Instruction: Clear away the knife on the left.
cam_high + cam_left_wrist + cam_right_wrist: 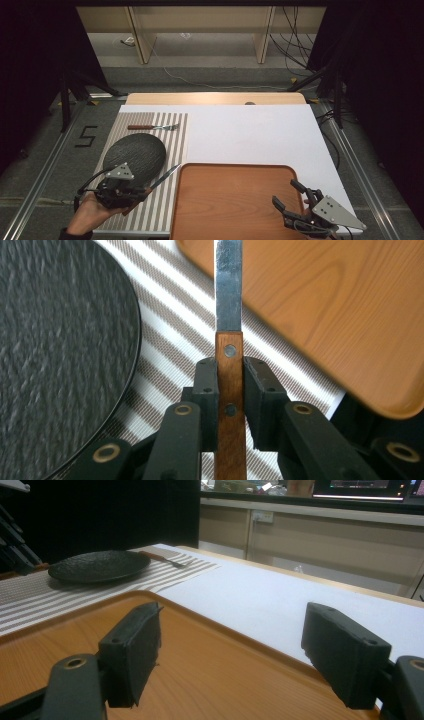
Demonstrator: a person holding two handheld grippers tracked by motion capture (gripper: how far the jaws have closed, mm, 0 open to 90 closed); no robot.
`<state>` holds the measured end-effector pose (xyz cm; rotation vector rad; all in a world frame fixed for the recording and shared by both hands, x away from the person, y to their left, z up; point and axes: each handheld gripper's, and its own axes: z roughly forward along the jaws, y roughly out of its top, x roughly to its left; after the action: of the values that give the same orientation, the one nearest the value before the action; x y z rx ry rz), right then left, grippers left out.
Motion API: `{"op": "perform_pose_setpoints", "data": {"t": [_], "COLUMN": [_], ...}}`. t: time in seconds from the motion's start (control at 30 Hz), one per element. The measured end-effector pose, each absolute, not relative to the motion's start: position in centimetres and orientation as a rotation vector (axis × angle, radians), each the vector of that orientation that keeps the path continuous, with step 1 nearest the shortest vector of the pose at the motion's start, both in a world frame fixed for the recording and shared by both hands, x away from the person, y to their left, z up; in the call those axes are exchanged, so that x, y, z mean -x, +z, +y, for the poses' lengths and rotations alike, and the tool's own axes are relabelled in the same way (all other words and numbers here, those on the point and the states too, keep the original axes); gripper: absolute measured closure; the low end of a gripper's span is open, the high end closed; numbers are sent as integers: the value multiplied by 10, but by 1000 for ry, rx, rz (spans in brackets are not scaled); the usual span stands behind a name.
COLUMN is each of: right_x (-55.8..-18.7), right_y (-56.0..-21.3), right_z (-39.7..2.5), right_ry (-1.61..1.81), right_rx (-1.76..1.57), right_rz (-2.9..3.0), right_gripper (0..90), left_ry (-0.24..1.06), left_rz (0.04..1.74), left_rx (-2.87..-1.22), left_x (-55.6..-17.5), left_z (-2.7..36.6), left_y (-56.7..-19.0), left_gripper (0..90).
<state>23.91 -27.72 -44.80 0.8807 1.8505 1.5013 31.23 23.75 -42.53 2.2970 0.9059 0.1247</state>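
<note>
one knife [229, 340] — handle clamped in left claw [230, 385] | blade juts ahead | right claw [240, 655] wide open

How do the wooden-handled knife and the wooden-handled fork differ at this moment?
The wooden-handled knife is clamped by its handle in the left claw, blade pointing toward the brown wooden tray; the wooden-handled fork lies free on the striped placemat, beyond the dark textured plate. The knife sits near the plate's right edge. Both have brown wooden handles and metal ends.
</note>
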Motion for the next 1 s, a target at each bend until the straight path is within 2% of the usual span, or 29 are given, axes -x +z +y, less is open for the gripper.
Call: {"op": "perform_pose_setpoints", "data": {"t": [0.3, 1.0], "right_x": [-239, -239], "right_y": [-448, -448], "right_z": [-277, -277], "right_ry": [1502, 1502], "right_rx": [-880, -879], "right_rz": [1851, 1852], "right_gripper": [249, 249], "left_ry": [145, 57], "left_rz": [890, 790], "left_rx": [-2244, -2131], "left_x": [-309, -304], "left_z": [224, 193], "left_y": [-422, -428], "left_gripper": [767, 768]}}
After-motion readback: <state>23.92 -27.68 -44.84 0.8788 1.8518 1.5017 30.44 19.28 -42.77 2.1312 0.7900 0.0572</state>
